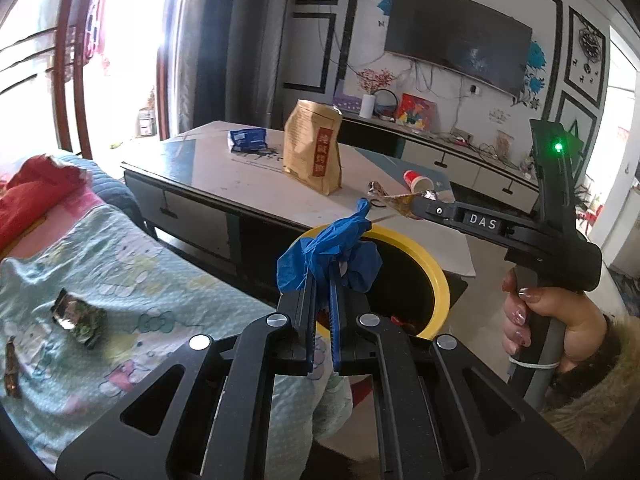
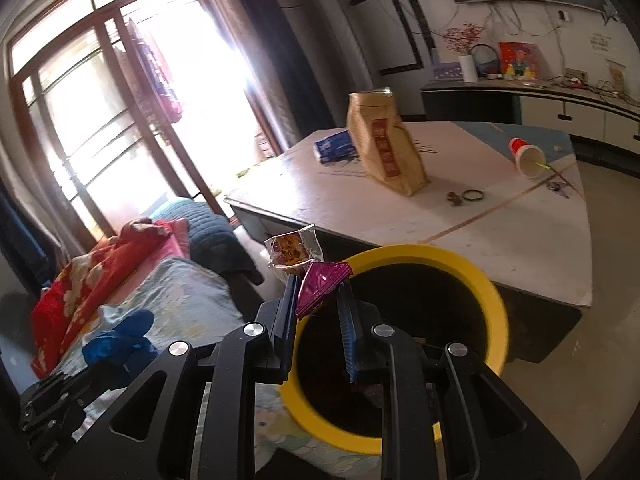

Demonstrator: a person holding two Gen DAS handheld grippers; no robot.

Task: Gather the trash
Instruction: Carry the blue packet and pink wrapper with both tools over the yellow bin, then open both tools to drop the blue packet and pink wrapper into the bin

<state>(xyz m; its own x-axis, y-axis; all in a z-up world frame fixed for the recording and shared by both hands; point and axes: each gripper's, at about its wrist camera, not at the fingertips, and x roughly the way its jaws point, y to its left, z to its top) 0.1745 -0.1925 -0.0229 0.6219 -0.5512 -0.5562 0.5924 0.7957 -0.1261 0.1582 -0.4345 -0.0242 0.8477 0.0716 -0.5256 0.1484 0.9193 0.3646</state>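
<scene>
A crumpled blue glove [image 1: 328,248] is clamped in my left gripper [image 1: 325,280], just before the near rim of a yellow-rimmed bin [image 1: 438,276]. My right gripper [image 2: 317,285] hangs over the near left rim of the bin [image 2: 494,300]. It is shut on snack wrappers, a magenta wrapper [image 2: 324,276] between the jaws and a printed wrapper [image 2: 294,250] above the left finger. The jaws stand a little apart around them. In the left wrist view a hand [image 1: 552,320] holds the right gripper [image 1: 420,205]. The glove [image 2: 120,344] also shows low in the right wrist view.
A low table [image 1: 240,184] behind the bin carries a brown paper bag [image 1: 314,148], a blue packet [image 1: 248,140], a tipped red cup [image 1: 416,181] and a foil scrap [image 1: 376,190]. On the bed cover [image 1: 160,280] lie a shiny wrapper [image 1: 78,316] and a brown wrapper [image 1: 12,372].
</scene>
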